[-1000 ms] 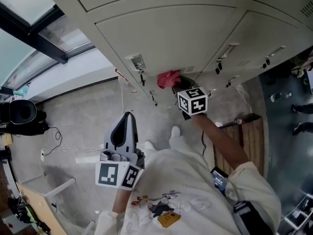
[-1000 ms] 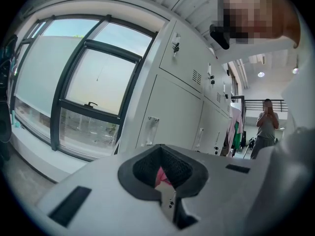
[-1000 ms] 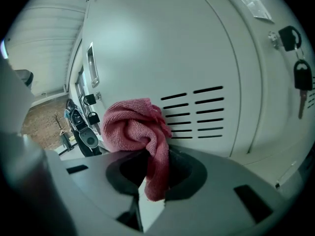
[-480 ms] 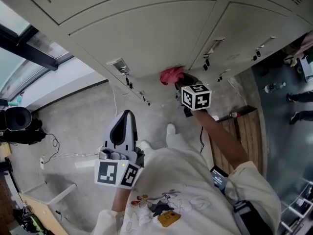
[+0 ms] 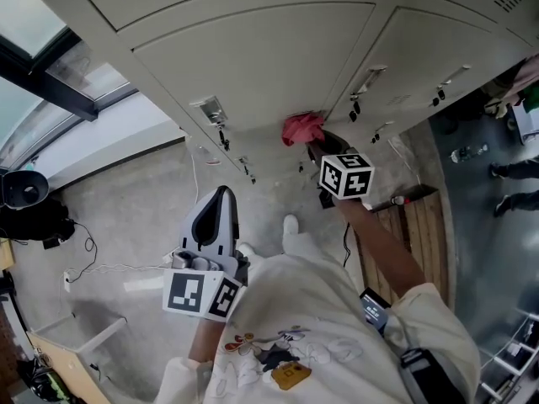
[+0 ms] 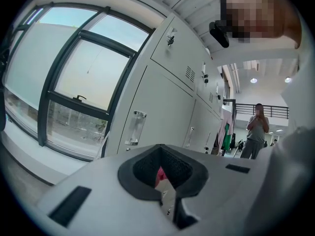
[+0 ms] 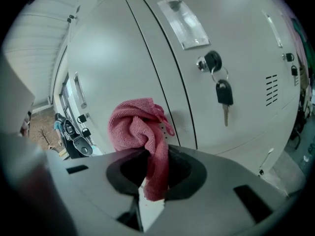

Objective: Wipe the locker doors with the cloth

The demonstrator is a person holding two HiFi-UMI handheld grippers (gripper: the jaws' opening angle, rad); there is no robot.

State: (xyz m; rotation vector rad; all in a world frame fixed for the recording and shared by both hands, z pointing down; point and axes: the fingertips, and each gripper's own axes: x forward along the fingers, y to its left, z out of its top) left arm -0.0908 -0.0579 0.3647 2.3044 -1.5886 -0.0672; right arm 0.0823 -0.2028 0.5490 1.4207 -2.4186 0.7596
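A crumpled pink cloth [image 5: 302,128] is pressed against a grey locker door [image 5: 253,57], near the seam with the neighbouring door [image 5: 438,40]. My right gripper [image 5: 318,146] is shut on the cloth, its marker cube just below. In the right gripper view the cloth [image 7: 140,127] bulges out of the right gripper [image 7: 155,176] against the door [image 7: 113,58], left of a lock with a hanging key [image 7: 222,95]. My left gripper [image 5: 221,195] hangs low at the left, away from the lockers, jaws together and holding nothing. In the left gripper view the left gripper [image 6: 160,181] points along the locker row [image 6: 162,102].
Locker handles and locks [image 5: 364,82] stick out of the doors. A window with a dark frame [image 5: 50,74] lies left. On the floor sit a wooden pallet [image 5: 425,225], cables [image 5: 93,268] and black gear [image 5: 29,204]. A person [image 6: 256,132] stands far down the row.
My right gripper has slid the pink cloth rightwards across the locker door, toward the seam with the neighbouring door. The left gripper has stayed low and shut.
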